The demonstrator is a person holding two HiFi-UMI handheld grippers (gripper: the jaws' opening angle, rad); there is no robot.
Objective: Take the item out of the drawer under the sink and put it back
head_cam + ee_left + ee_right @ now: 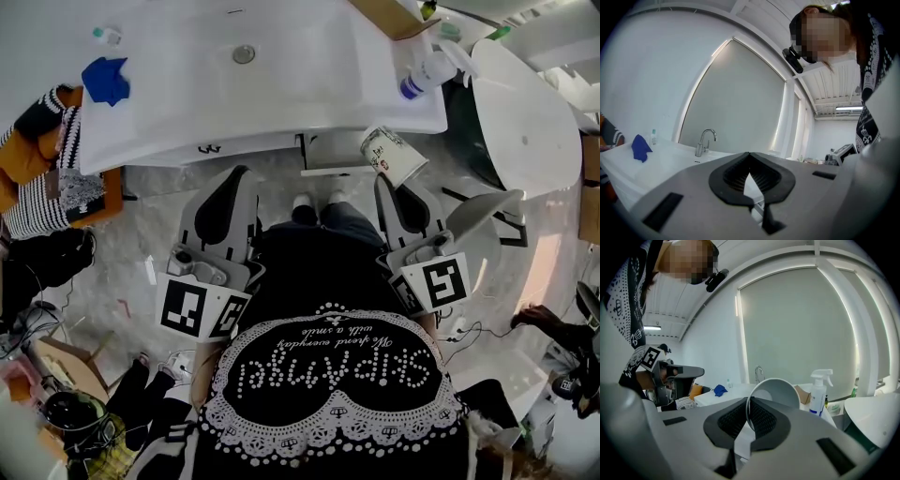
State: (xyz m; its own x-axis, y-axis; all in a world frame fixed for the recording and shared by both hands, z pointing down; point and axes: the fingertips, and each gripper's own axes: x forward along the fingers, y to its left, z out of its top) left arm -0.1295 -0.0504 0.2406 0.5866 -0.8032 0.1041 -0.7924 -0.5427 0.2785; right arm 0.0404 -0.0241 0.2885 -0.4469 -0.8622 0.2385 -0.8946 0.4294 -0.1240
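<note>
My right gripper (386, 180) (749, 401) is shut on the rim of a white paper cup with dark print (394, 155). The cup lies tilted, and its open mouth (776, 392) faces the right gripper view. It hangs in front of the white sink counter (187, 103), just right of the slightly open drawer (328, 155) below the counter's edge. My left gripper (234, 178) (749, 155) is level beside it on the left. Its pads meet at the tips with nothing between them. The inside of the drawer is hidden.
On the counter are a spray bottle (427, 73) (818, 392), a blue cloth (105, 80) (640, 147), a small bottle (108, 36), a cardboard box (389, 14) and a faucet (705, 140). A white toilet (525, 122) stands to the right. A person in stripes (37, 187) sits at left.
</note>
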